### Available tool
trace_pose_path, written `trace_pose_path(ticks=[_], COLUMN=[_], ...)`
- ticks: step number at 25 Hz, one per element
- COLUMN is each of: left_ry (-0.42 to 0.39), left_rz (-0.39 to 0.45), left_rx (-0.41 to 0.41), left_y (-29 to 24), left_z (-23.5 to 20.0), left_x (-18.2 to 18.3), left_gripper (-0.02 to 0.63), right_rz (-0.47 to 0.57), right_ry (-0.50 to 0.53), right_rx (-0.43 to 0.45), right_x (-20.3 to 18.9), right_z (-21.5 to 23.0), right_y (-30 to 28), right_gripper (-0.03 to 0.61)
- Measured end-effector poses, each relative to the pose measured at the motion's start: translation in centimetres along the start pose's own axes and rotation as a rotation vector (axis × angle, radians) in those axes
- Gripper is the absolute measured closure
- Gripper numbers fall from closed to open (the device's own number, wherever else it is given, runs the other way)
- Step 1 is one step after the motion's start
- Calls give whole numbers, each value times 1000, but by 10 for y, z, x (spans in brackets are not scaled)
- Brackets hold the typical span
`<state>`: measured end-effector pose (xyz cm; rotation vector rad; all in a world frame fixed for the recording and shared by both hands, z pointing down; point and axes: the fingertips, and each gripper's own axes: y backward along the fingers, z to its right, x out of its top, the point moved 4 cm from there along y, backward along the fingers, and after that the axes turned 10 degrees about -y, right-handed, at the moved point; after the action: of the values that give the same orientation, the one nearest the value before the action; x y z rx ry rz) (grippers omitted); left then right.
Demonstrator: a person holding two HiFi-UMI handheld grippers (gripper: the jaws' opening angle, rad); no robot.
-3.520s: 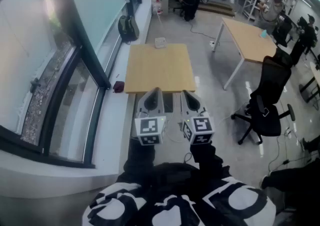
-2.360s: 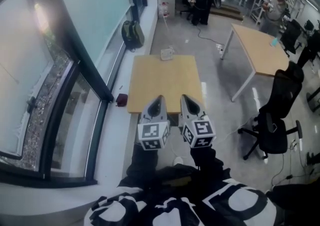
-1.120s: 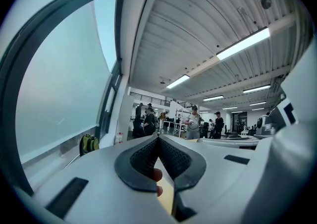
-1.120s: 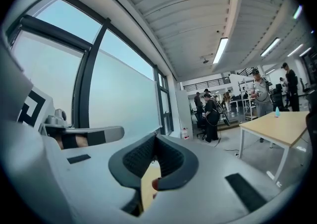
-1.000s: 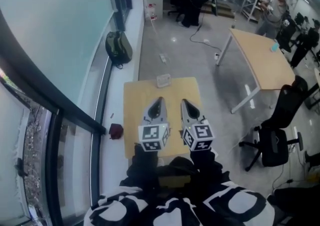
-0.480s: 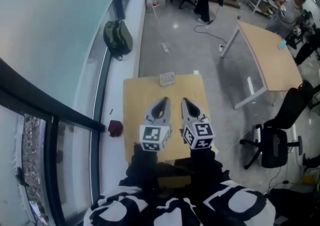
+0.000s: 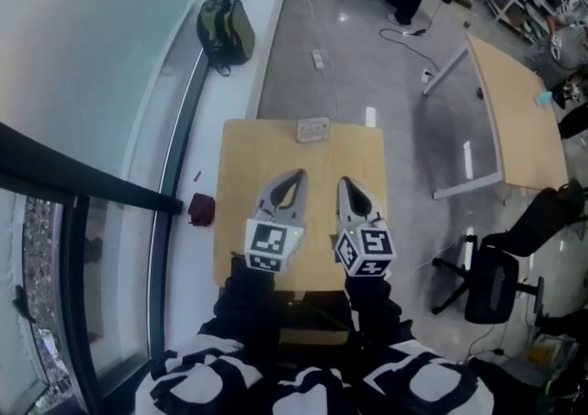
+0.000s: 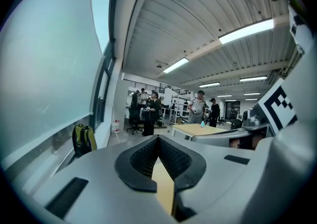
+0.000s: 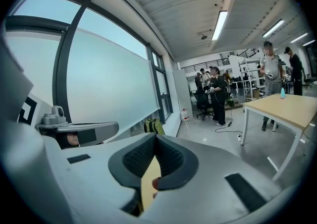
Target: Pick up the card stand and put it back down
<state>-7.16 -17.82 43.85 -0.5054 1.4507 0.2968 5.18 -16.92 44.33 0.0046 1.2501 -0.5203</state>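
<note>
The card stand (image 7: 313,129) is a small pale object at the far edge of a small wooden table (image 7: 243,156) in the head view. Both grippers hover side by side over the table's near half, well short of the stand. My left gripper (image 7: 293,175) is shut with nothing in it, and so is my right gripper (image 7: 344,184). In the left gripper view the left gripper (image 8: 158,139) has its pads together, and a sliver of tabletop (image 8: 164,188) shows below them. The right gripper (image 9: 155,140) looks the same in its own view. The stand shows in neither gripper view.
A green backpack (image 7: 226,29) leans at the window on the left, and a dark red item (image 7: 201,209) lies on the sill beside the table. A larger wooden table (image 7: 514,119) and a black office chair (image 7: 487,285) stand to the right. People stand far off.
The person has walked up to the small table. Both grippers have come forward and lower, from short of its near edge to over its near half. Both stay shut.
</note>
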Motion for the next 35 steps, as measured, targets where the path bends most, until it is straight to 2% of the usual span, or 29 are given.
trace_pose_path(ticks=[3,9,18,21,24,26,28,34,35], left_ry=[8,-90,-123,-136,-125,-104,-91,-114,-111], left_rz=[0,-97,-138,-178,-206,-200,-186,-177,-169], left_rx=[-22,-1,-64,-119,-177,-224,-262,-331,-337], left_y=[-6,-15,-32,-44,-58,-70,-84,-135,-144], left_z=[-16,-47,-99,-114,-124,-128,-134,-143,-143], left_x=[-18,-74,-117,-137,-151,-158,-164,-174,-175], left_gripper=[615,615,597,556,486,451,374,313,278], right_rz=[-18,-44,-85,-98,-116,-129,-140,-172,-177], right_ry=[2,17,49,46,44,39,31,22,22], right_rx=[0,-2,-5,6,15,19,23,45,47], right_x=[-10,-23,-41,-45,-50,-55,-58,-66,-67], right_z=[8,27,54,61,67,73,79,94,96], right_y=[-14,-36,-68,-81,-92,-98,-106,-128,-131], right_gripper=[558,558,558,558,558,558,558,558,558])
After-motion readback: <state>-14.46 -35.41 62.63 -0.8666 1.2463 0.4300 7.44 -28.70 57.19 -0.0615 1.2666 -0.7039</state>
